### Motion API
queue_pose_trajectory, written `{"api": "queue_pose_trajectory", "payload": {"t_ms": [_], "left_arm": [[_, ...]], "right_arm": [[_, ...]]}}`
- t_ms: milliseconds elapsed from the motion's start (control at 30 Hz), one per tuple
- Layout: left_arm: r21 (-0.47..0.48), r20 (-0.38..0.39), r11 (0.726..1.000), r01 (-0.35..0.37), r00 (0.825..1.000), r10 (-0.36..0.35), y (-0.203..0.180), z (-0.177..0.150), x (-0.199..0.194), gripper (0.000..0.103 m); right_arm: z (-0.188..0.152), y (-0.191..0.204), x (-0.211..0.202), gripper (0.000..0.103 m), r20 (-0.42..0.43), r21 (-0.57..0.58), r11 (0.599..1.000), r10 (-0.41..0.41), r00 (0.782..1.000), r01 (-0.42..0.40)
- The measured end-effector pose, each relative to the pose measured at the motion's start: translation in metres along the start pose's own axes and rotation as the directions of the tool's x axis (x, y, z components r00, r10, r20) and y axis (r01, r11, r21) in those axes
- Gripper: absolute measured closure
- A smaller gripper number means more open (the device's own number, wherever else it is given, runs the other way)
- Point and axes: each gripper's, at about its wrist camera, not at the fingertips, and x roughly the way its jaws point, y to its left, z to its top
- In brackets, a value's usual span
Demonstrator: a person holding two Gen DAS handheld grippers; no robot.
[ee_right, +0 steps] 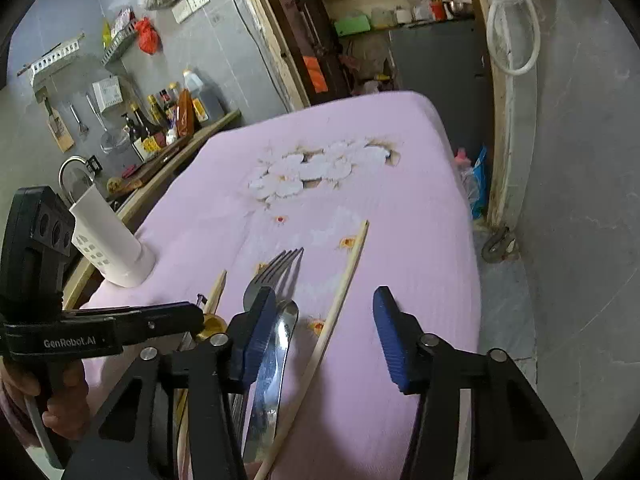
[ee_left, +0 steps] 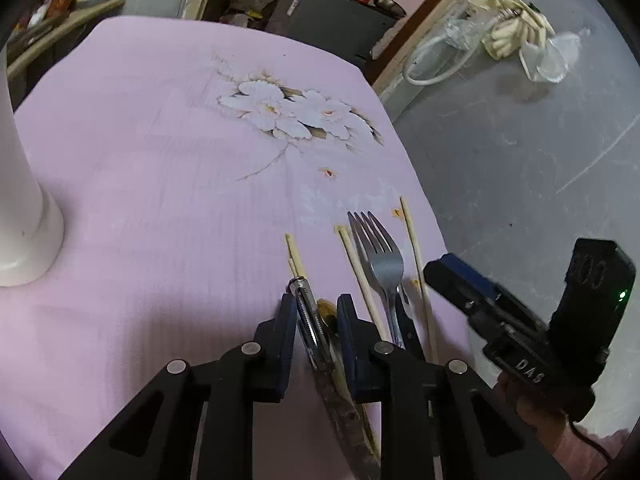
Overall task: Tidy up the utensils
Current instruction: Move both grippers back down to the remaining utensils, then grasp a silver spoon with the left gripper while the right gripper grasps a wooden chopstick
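Observation:
Utensils lie on a pink flowered cloth near its front right edge. In the left wrist view my left gripper (ee_left: 316,312) has its jaws narrowly apart around a peeler (ee_left: 310,320) with a worn handle; whether the pads press it I cannot tell. A steel fork (ee_left: 382,264) and several wooden chopsticks (ee_left: 416,264) lie to its right. My right gripper (ee_right: 324,324) is open above a steel knife (ee_right: 274,360), the fork (ee_right: 276,276) and a chopstick (ee_right: 340,304). The white utensil holder (ee_right: 112,240) stands at the left, also showing in the left wrist view (ee_left: 20,184).
The cloth-covered table (ee_left: 160,140) ends close on the right, with grey floor (ee_left: 520,160) beyond. A counter with bottles and a sink (ee_right: 160,128) lies behind the holder. Shelves and a dark cabinet (ee_right: 436,60) stand past the table's far edge.

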Motion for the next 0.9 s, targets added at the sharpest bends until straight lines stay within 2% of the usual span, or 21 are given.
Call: {"api": "queue_pose_trajectory", "payload": {"t_ms": [167,200,267,400,500,667,833,900], "left_arm": [[-0.07,0.003,0.997,0.024,1.0,-0.023,0.01,0.003,0.001,0.087],[-0.077,-0.004,0.997,0.009,1.0,-0.009,0.012,0.003,0.002,0.09],[-0.091,-0.013,0.996,0.011,1.0,-0.013,0.015,0.003,0.002,0.09],[-0.078,-0.041,0.997,0.0,0.999,-0.004,0.012,0.008,0.005,0.089],[-0.105,-0.079,0.994,0.017,0.997,-0.025,0.015,0.014,0.009,0.089],[-0.088,-0.119,0.996,0.026,0.992,-0.036,0.016,0.018,0.011,0.088],[-0.115,-0.134,0.992,0.043,0.989,-0.058,0.02,0.019,0.01,0.091],[-0.111,-0.132,0.993,0.034,0.99,-0.049,0.018,0.017,0.007,0.091]], "right_arm": [[0.003,0.0,0.01,0.065,-0.026,0.012,1.0,0.007,1.0,-0.007],[0.004,0.001,0.012,0.065,-0.031,0.013,1.0,0.006,0.999,-0.005],[0.006,0.003,0.016,0.066,-0.043,0.012,1.0,-0.001,0.999,0.002],[0.011,0.006,0.026,0.066,-0.063,0.008,1.0,-0.018,0.998,0.019],[0.015,0.006,0.03,0.066,-0.075,0.006,1.0,-0.028,0.997,0.028],[0.026,0.01,0.041,0.066,-0.121,0.01,0.999,-0.052,0.991,0.053],[0.026,0.006,0.047,0.094,-0.159,0.052,0.992,-0.102,0.982,0.111],[0.025,0.001,0.047,0.097,-0.169,0.096,0.987,-0.108,0.98,0.125]]}}
